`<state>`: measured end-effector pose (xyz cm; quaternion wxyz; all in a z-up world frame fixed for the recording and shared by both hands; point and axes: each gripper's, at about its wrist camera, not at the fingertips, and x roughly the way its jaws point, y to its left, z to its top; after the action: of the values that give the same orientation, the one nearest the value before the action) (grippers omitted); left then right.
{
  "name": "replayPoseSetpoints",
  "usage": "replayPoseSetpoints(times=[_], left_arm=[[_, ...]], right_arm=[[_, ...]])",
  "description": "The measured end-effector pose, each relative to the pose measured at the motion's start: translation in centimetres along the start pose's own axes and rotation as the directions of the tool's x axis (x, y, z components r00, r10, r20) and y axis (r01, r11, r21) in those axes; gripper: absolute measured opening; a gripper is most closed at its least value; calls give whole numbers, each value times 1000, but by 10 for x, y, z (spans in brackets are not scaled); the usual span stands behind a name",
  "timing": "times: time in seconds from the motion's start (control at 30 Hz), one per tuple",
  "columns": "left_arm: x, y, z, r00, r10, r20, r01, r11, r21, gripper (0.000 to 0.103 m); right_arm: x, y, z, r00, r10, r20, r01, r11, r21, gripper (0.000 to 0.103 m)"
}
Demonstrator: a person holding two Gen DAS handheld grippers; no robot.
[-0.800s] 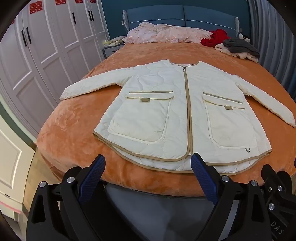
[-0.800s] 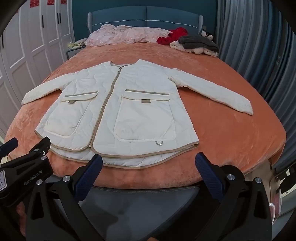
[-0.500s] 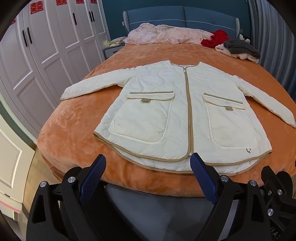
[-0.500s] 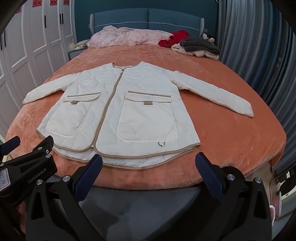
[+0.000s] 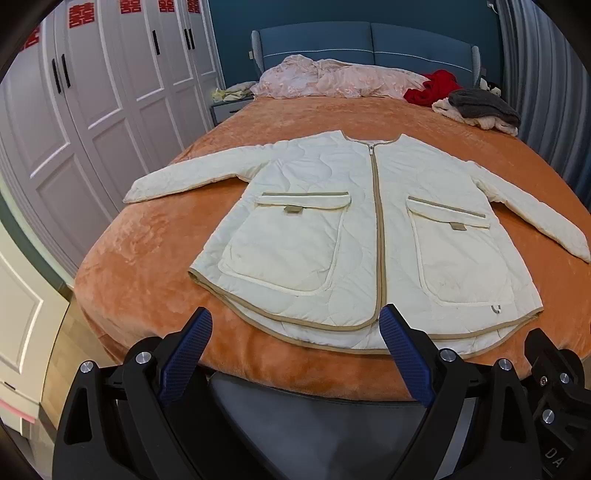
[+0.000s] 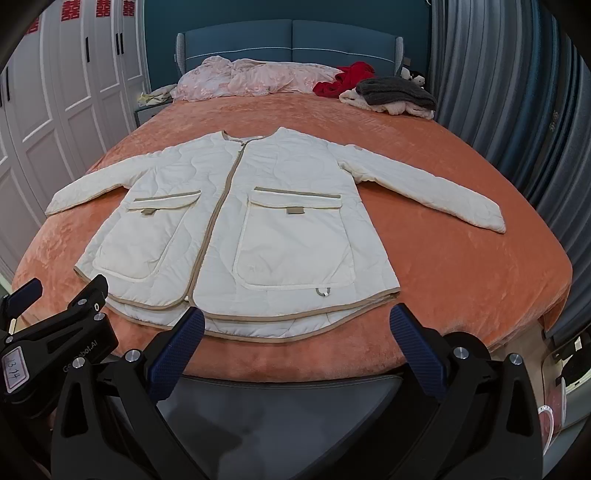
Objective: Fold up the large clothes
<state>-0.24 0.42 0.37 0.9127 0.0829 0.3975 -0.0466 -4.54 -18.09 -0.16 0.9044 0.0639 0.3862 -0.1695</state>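
Left wrist view: the left gripper [image 5: 291, 345] stands wide and empty near the jacket [image 5: 369, 236], which lies flat on the bed [image 5: 155, 258], collar away, hem nearest. The right gripper [image 6: 295, 341], equally wide, faces the hem's right half.

Red double-happiness signs [image 5: 80, 15] are stuck along the tops of the white wardrobe doors [image 5: 92, 92]. In the right wrist view, the left gripper [image 6: 55, 332] bears a white tag [image 6: 16, 369] reading "13.14", with partly hidden lettering ending "bot.AI" beside it.
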Motion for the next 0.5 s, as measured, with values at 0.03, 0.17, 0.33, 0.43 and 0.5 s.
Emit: replayPoseSetpoints(times=[0.03, 0.17, 0.33, 0.43, 0.5], left_arm=[[0, 0, 0, 1000, -2, -2, 2, 1000, -1, 89], [1, 2, 2, 1000, -13, -23, 12, 1000, -4, 89], [6, 2, -2, 999, -18, -40, 17, 1000, -20, 89], [6, 2, -3, 999, -12, -37, 11, 1000, -14, 89], [6, 3, -4, 999, -12, -36, 11, 1000, -14, 89]], right_arm=[[0, 0, 0, 1000, 0, 0, 0, 1000, 0, 98], [0, 0, 1, 1000, 3, 1, -3, 1000, -1, 98], [0, 1, 0, 1000, 9, -2, -9, 1000, 2, 98], [0, 0, 0, 1000, 10, -1, -10, 1000, 3, 98], [1, 1, 0, 1000, 14, -2, -14, 1000, 4, 98]])
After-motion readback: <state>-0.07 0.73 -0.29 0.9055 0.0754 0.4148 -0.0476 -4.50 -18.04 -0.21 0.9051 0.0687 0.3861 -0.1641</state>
